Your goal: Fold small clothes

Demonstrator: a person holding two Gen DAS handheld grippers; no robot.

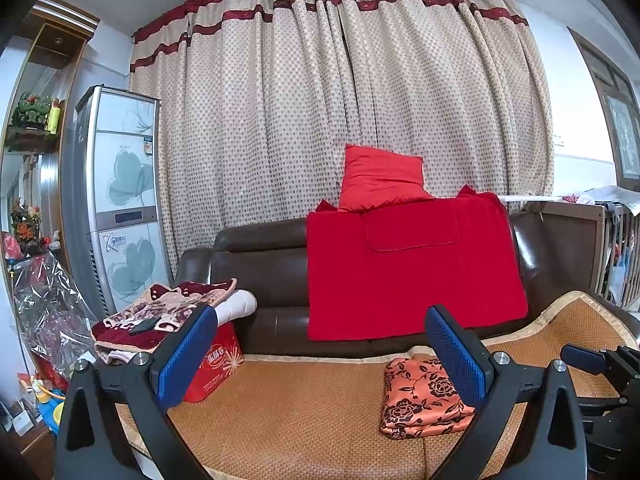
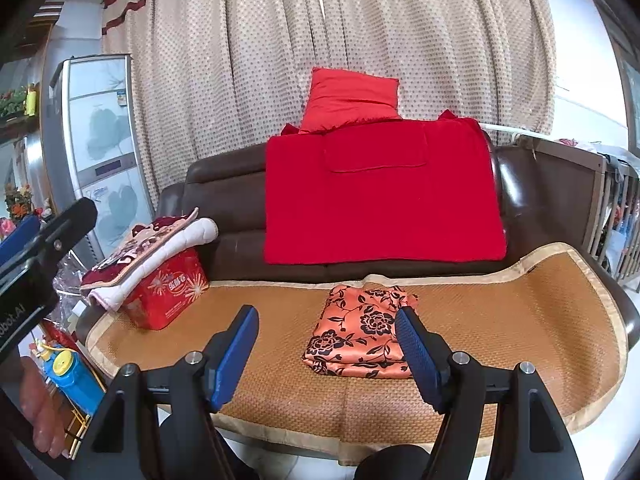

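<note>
Both tongs stand spread with nothing between their blue pads: the left tongs (image 1: 320, 356) at lower centre of the left wrist view, the right tongs (image 2: 326, 350) at lower centre of theirs. One folded orange floral garment (image 2: 360, 334) lies on the woven mat (image 2: 520, 300) just beyond the right tongs. Behind it are one brown sofa (image 2: 224, 196), one red blanket (image 2: 380, 208), one red cushion (image 2: 352, 98) and one red box (image 2: 166, 296) at left.

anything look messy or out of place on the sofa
Mostly tidy: the orange floral cloth lies folded flat on the woven mat. Only the patterned blankets look off, heaped askew on the red box and overhanging it.
</note>
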